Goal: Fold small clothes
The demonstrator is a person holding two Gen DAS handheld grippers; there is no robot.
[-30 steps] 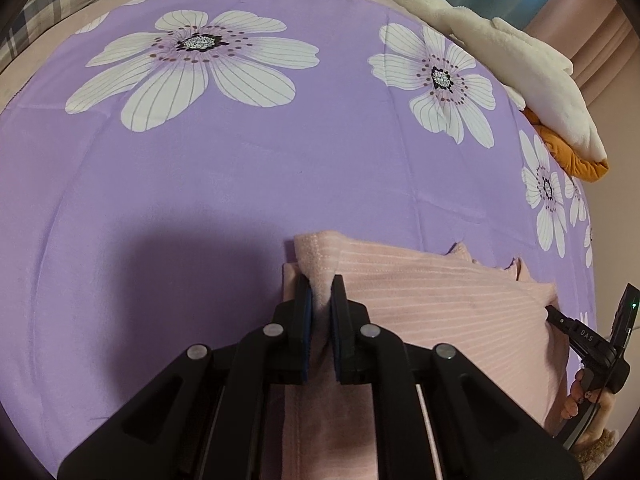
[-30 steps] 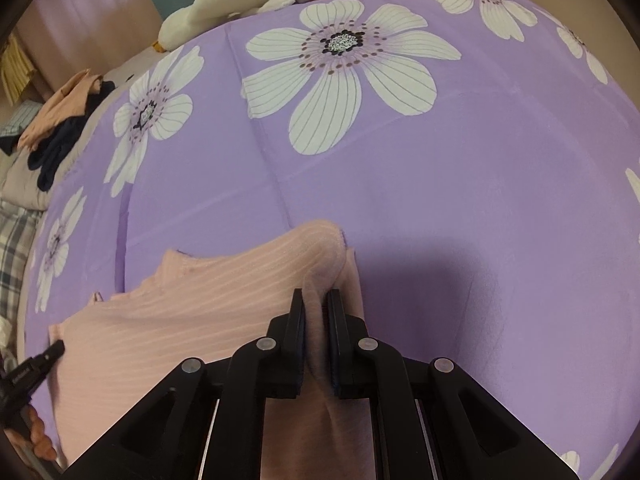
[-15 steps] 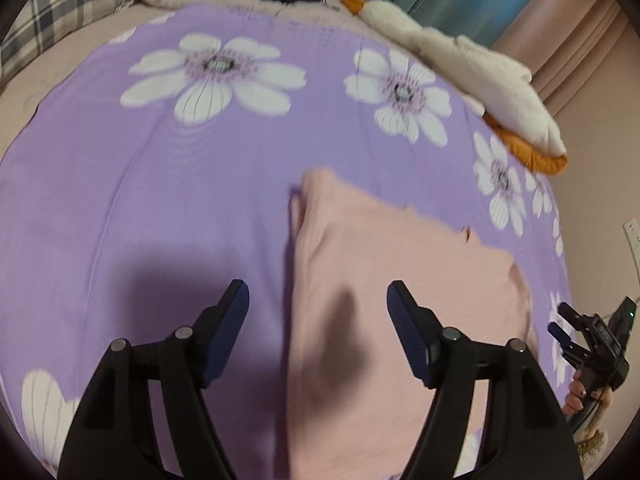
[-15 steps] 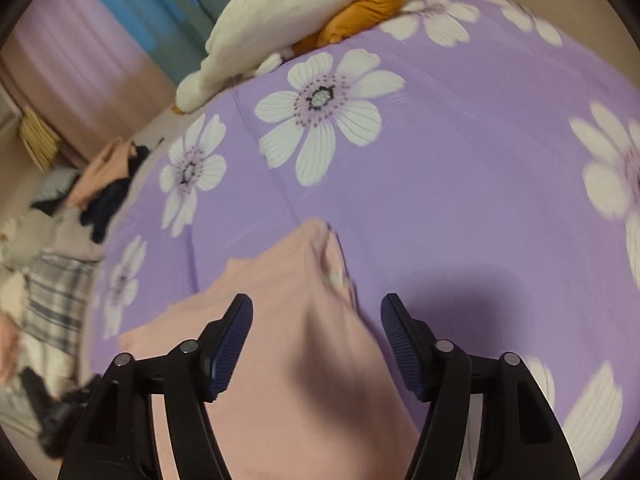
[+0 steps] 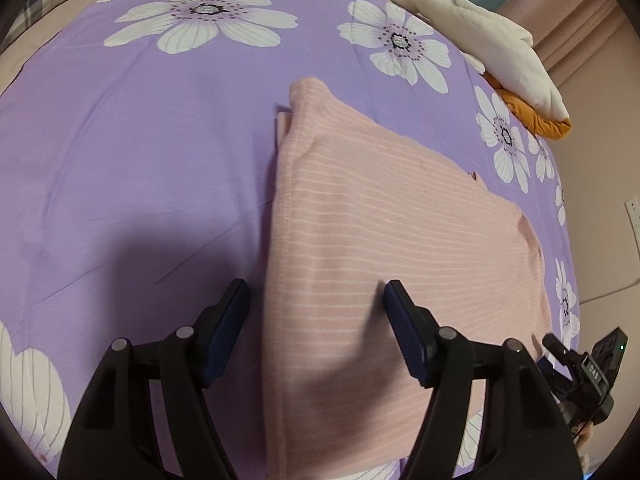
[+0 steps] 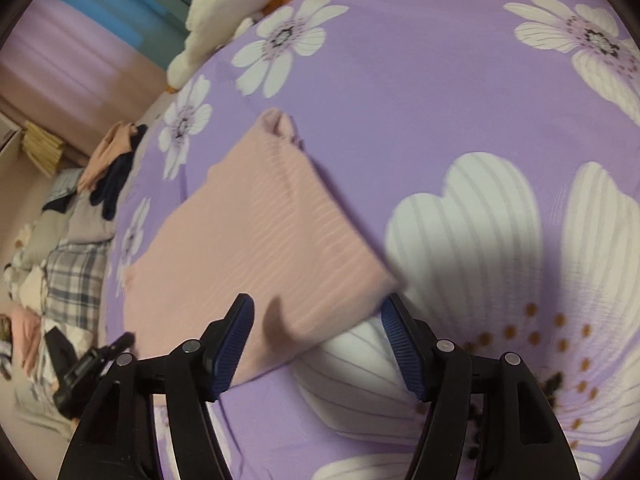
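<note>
A second ago both of my grippers were pinched on the far edge of the pink top; since then the jaws have opened, the cloth has dropped flat, and I have drawn both hands back toward me. My left gripper (image 5: 316, 296) now stands wide with nothing between its pads, and so does my right gripper (image 6: 318, 308); neither touches anything.

The pink top (image 5: 392, 248) lies folded on the purple flowered bedsheet (image 5: 132, 152), a striped rectangle with a lower layer peeping out along its left edge. From the left camera its near left edge runs just inside my left finger, below and ahead of the jaws. From the right camera its near right corner (image 6: 376, 280) sits just ahead of my right finger, the rest stretching away to the left.

I judge that one fold is finished and released. The next move probably calls for a fresh grip on one short end with both grippers, lifting it evenly and carrying it across to halve the rectangle without dragging the layers askew.
</note>
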